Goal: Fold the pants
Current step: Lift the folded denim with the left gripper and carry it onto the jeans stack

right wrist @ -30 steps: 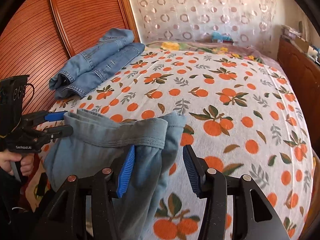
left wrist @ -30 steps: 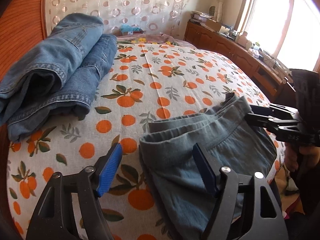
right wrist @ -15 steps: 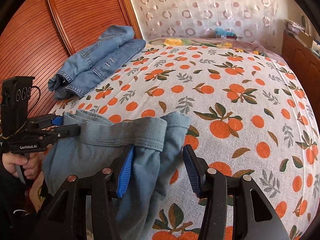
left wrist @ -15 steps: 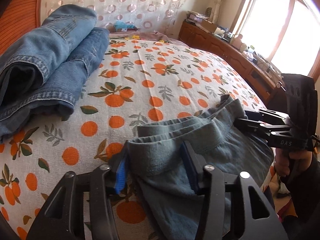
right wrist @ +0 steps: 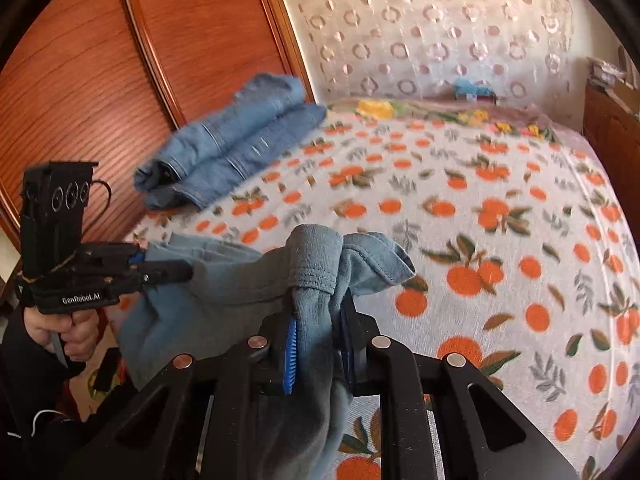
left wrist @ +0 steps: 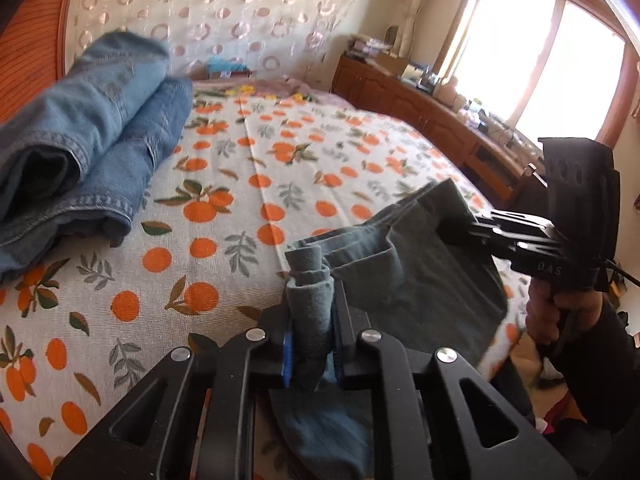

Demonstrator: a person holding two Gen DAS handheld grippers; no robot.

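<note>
A pair of grey-blue soft pants [left wrist: 420, 280] lies at the near edge of the bed, waistband toward the middle. In the left wrist view my left gripper [left wrist: 310, 312] is closing on one bunched corner of the waistband, and its pads press the cloth. The right gripper [left wrist: 452, 224] bites the other corner further right, held by a hand. In the right wrist view my right gripper [right wrist: 318, 320] is closing on a fold of the pants [right wrist: 224, 280], pads squeezing the fabric. There the left gripper [right wrist: 160, 264] clamps the far-left corner. The waistband hangs stretched between both.
Folded blue jeans [left wrist: 100, 140] sit stacked at the bed's far left, also visible as jeans [right wrist: 232, 148] by the wooden headboard [right wrist: 100, 80]. The orange-print bedsheet [left wrist: 248, 184] spreads ahead. A wooden sideboard [left wrist: 440, 120] with clutter runs under the window on the right.
Both grippers went from open around the waistband to shut on it. The cloth now bunches up between the pads and the waistband has lifted slightly off the sheet.
</note>
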